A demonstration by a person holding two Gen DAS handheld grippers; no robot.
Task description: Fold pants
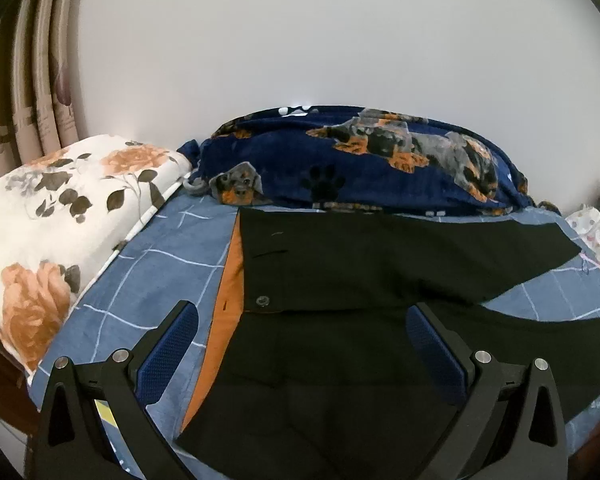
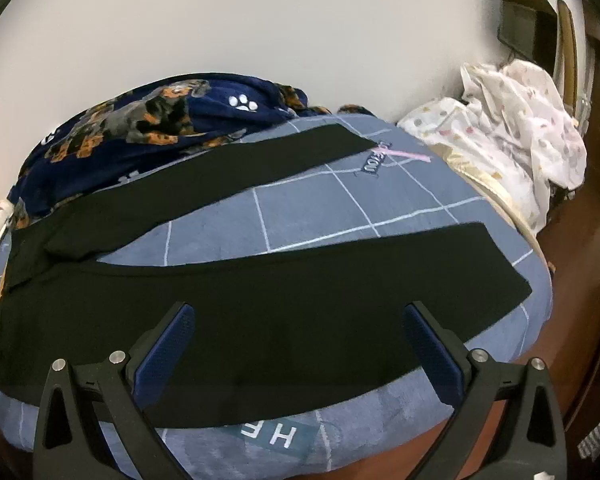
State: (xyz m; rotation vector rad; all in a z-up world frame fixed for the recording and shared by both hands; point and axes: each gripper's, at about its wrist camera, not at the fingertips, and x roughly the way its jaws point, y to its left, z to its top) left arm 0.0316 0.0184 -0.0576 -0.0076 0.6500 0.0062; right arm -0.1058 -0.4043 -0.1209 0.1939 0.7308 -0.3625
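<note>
Pants (image 1: pixel 340 272): black, laid flat on the bed, waist toward the pillow end, legs running the other way.
Pants, waist: front flap turned back, orange lining (image 1: pixel 230 280) showing along the waistband; one dark button (image 1: pixel 263 300) visible near the fly.
Pants, legs: spread apart in a V; far leg (image 2: pixel 228 172) lies along the dog-print blanket, near leg (image 2: pixel 300 280) runs along the bed's near edge; bare sheet shows between them.
Bed sheet (image 2: pixel 300 208): blue with a white grid of lines; lettering printed on it near the front edge and near the far leg's hem.
Left gripper (image 1: pixel 300 336): jaws wide open, nothing between them; hovers over the waist and seat area of the pants; whether the tips touch cloth, cannot tell.
Right gripper (image 2: pixel 298 336): jaws wide open, holding nothing; positioned over the near leg, about mid-length.
Blanket (image 1: pixel 360 152): navy, dog and paw print, bunched against the wall behind the pants.
Pillow (image 1: pixel 60 208): white with orange flowers, beside the waist end.
Curtain (image 1: pixel 24 80): striped, behind the pillow.
Spotted white cloth (image 2: pixel 512 128): crumpled heap past the leg hems, at the bed's far corner.
</note>
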